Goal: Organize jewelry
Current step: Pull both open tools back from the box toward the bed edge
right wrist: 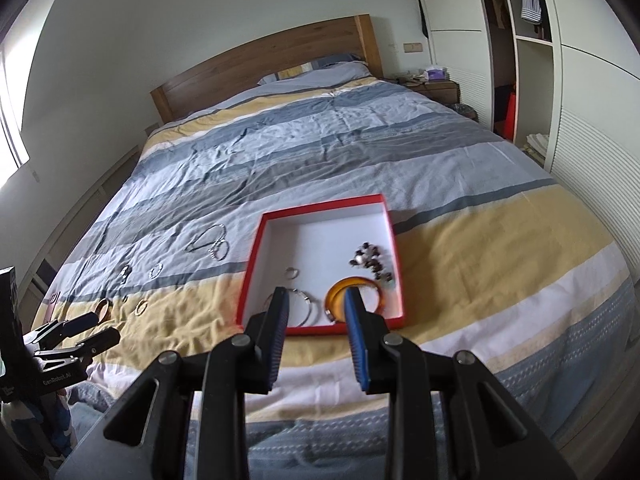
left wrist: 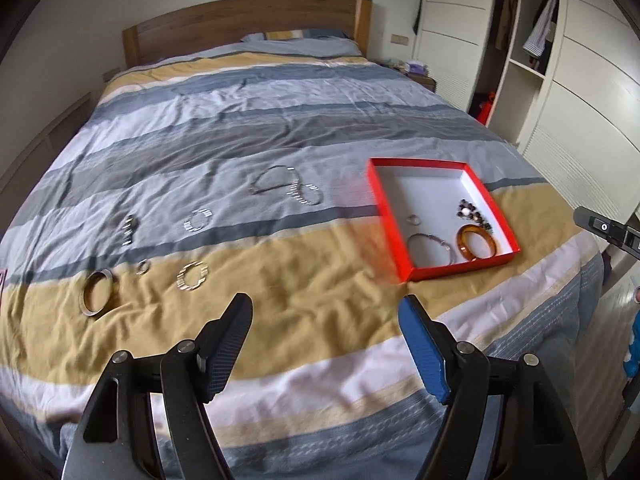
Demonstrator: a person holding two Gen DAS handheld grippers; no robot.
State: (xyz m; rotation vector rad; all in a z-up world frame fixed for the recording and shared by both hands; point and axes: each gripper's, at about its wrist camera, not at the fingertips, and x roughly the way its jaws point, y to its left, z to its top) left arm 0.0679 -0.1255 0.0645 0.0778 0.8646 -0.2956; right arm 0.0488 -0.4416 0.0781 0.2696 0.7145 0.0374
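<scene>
Amber bangle w/ beads in red box.

"GenRobot.AI" on left hand-held gripper

One red box, four pieces inside, perhaps seven pieces loose on the bedspread.

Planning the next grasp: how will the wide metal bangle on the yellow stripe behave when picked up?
The wide metal bangle looks like a rigid closed ring, so it probably keeps its shape. Its smooth, shiny band may slip between pads. It lies flat on the soft, wrinkled bedspread, so it is unlikely to roll.
</scene>
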